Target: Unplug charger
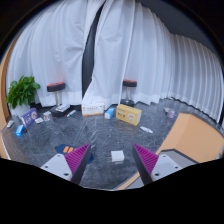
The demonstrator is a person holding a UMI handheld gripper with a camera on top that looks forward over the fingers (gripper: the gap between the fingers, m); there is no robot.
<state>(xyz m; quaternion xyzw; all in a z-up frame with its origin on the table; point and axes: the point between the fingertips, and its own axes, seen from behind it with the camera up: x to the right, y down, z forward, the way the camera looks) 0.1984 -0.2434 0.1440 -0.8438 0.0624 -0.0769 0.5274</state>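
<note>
My gripper [112, 160] is open, its two fingers with magenta pads [79, 157] spread wide and nothing held. A small white block [117, 156], possibly the charger, lies on the grey floor between the fingers and slightly ahead of them, apart from both pads. No cable or socket shows clearly.
A wooden table edge [195, 140] lies to the right. White curtains [130, 50] hang across the back. A cardboard box [128, 114], a lower box [93, 110], a potted plant [22, 92], two stools [56, 88] and small items stand on the grey floor beyond.
</note>
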